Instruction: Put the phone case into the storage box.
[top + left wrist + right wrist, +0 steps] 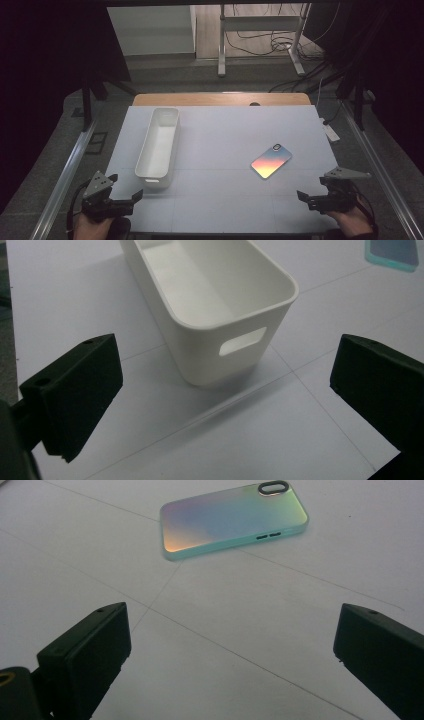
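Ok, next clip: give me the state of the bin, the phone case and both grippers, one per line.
White bin: upright on the table, empty, untouched.
Phone case: lying flat, iridescent back up, clear of the bin.
Left gripper: open, nothing between its jaws, short of the bin.
Right gripper: open, nothing held, short of the phone case.

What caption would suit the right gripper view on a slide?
Open right gripper facing an iridescent phone case lying flat on the white table.
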Demonstrator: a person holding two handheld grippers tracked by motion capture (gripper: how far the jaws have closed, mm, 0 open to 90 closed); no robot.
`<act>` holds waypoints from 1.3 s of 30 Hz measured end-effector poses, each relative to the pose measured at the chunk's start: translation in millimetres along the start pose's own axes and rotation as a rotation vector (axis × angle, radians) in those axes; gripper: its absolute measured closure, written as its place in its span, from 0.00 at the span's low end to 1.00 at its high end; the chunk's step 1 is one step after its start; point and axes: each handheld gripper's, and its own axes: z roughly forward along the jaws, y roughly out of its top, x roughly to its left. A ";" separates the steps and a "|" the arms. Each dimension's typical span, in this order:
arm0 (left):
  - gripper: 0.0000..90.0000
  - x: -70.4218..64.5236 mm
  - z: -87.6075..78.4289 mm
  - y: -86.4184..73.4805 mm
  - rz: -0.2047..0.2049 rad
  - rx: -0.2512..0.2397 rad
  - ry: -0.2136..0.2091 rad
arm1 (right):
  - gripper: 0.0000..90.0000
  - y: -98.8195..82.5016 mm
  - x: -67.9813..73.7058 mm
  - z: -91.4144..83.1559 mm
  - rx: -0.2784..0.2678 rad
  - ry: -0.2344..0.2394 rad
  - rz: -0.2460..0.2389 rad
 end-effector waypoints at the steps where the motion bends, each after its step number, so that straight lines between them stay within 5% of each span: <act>1: 0.01 0.0 -0.1 0.0 0.000 0.000 0.000 | 0.01 0.2 -0.6 0.1 0.007 0.002 0.001; 24: 0.01 0.8 0.5 0.1 -0.006 0.005 -0.010 | 0.00 12.2 -1.1 8.9 0.032 0.007 -0.018; 39: 0.01 1.1 0.8 0.2 -0.006 0.006 -0.011 | 0.00 25.5 0.3 24.8 0.066 0.051 -0.040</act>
